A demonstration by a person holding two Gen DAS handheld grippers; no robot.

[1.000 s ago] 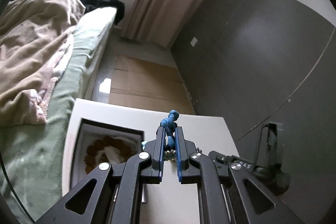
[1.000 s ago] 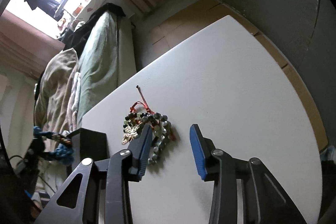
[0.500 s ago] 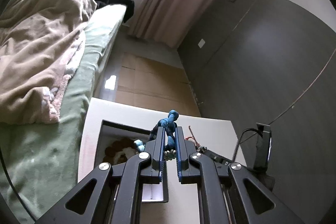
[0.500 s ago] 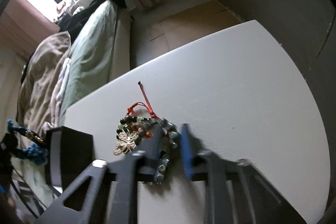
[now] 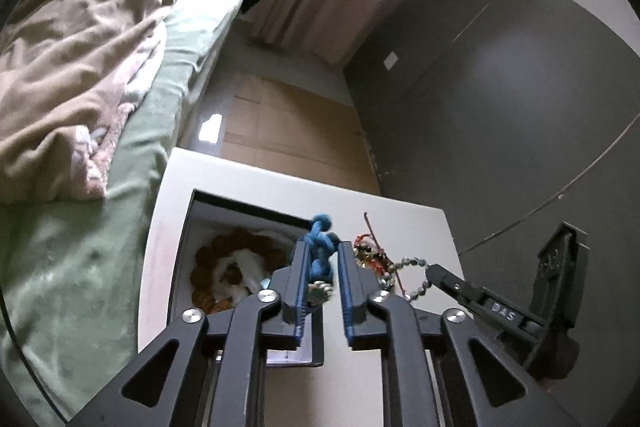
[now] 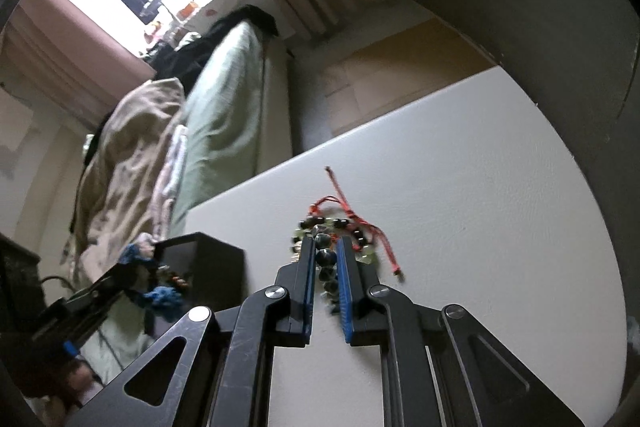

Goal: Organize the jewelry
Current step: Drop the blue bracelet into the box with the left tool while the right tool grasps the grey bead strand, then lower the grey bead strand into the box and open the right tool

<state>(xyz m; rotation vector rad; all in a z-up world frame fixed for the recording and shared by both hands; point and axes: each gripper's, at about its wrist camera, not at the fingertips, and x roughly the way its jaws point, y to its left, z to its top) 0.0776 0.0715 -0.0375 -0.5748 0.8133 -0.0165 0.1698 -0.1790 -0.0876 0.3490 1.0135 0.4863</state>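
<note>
My left gripper (image 5: 322, 261) is shut on a blue knotted cord bracelet (image 5: 320, 247) and holds it above the right edge of the open black jewelry box (image 5: 240, 211), which holds a brown bead bracelet (image 5: 216, 259) on white lining. My right gripper (image 6: 324, 259) is shut on a dark grey bead bracelet (image 6: 325, 259) among a pile with green beads and a red cord (image 6: 352, 215) on the white table (image 6: 480, 227). In the left wrist view the right gripper (image 5: 430, 271) lifts the grey bead loop (image 5: 416, 291). The left gripper with the blue bracelet shows in the right wrist view (image 6: 156, 291).
The box (image 6: 208, 259) stands at the table's left side. A bed with a green sheet (image 5: 140, 147) and a beige blanket (image 5: 72, 59) runs along the left of the table. A dark grey wall (image 5: 500, 107) and a cable (image 5: 560, 195) are on the right.
My right gripper has closed on the grey bead bracelet and begun lifting it. My left gripper has risen and drawn back with the blue bracelet, so more of the box shows.
</note>
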